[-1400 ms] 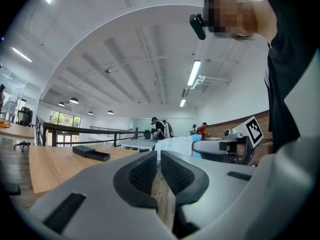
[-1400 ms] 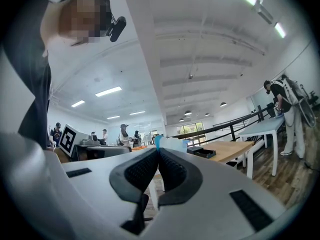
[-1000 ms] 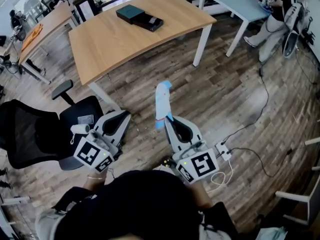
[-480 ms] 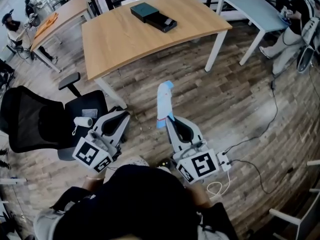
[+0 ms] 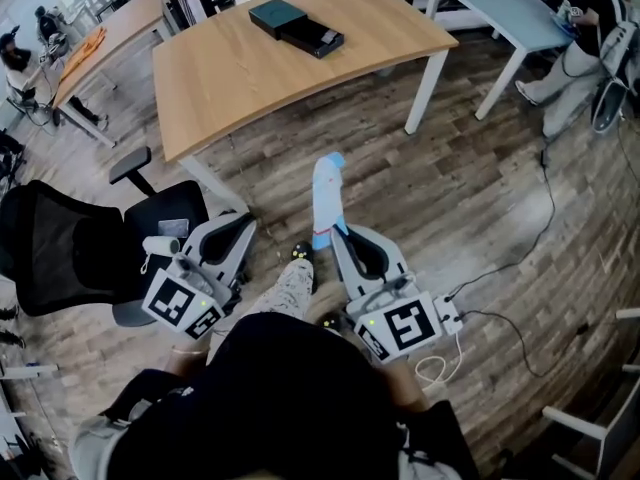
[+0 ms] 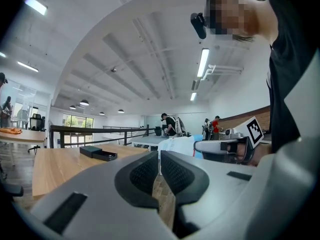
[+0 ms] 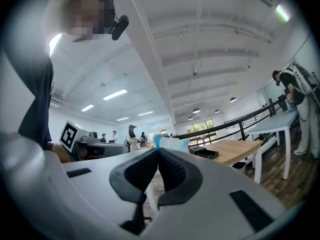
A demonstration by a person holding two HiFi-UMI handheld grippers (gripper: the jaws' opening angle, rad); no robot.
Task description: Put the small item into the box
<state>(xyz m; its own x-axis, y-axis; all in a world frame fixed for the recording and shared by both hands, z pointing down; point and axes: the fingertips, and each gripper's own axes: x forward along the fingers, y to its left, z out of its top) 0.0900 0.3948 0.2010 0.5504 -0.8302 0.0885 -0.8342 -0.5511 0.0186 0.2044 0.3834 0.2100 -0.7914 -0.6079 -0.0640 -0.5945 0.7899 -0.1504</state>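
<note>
A white and blue packet sticks up from my right gripper, which is shut on its lower end. Its top edge peeks over the jaws in the right gripper view, and it also shows in the left gripper view. A dark box with its open black tray lies on the far part of the wooden table, well ahead of both grippers. My left gripper is shut with nothing in it, held level to the packet's left. The box looks small and distant past the left gripper.
A black office chair stands at the left, close to my left gripper. A light blue table and a seated person are at the far right. A cable and power strip lie on the wooden floor. My patterned trouser leg steps forward between the grippers.
My leg and shoe have swung forward into view between the grippers. The table and box have shifted a little in the head view. Both grippers keep their pose and the packet stays held.
</note>
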